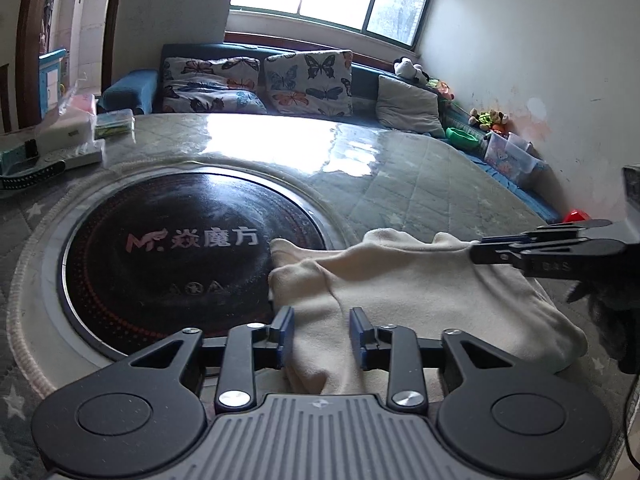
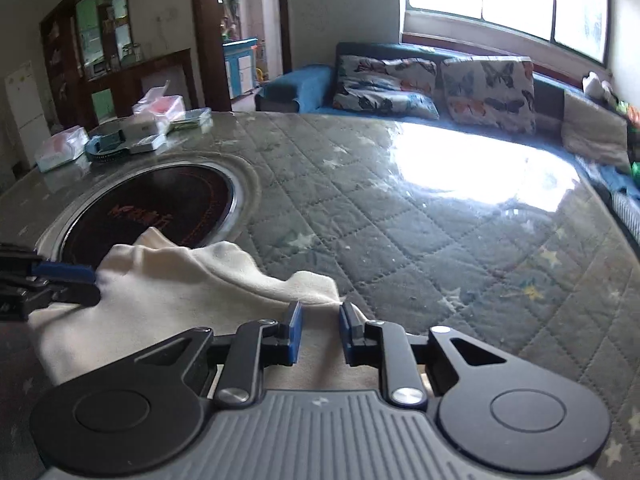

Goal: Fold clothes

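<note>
Both grippers, left gripper point(image 1: 321, 336) and right gripper point(image 2: 319, 330), hover with jaws spread over a cream garment point(image 1: 404, 292) lying at the table's point(image 2: 400, 232) near edge, overlapping the round black cooktop point(image 1: 176, 256). Beyond, a butterfly-cushioned sofa point(image 1: 256, 80).

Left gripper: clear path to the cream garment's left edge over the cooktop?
Probably yes. The left gripper is open directly over the cream garment, nothing between; the right gripper sits off at the far side.

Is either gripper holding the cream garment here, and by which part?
Neither: left gripper and right gripper are open over the cream garment.
</note>
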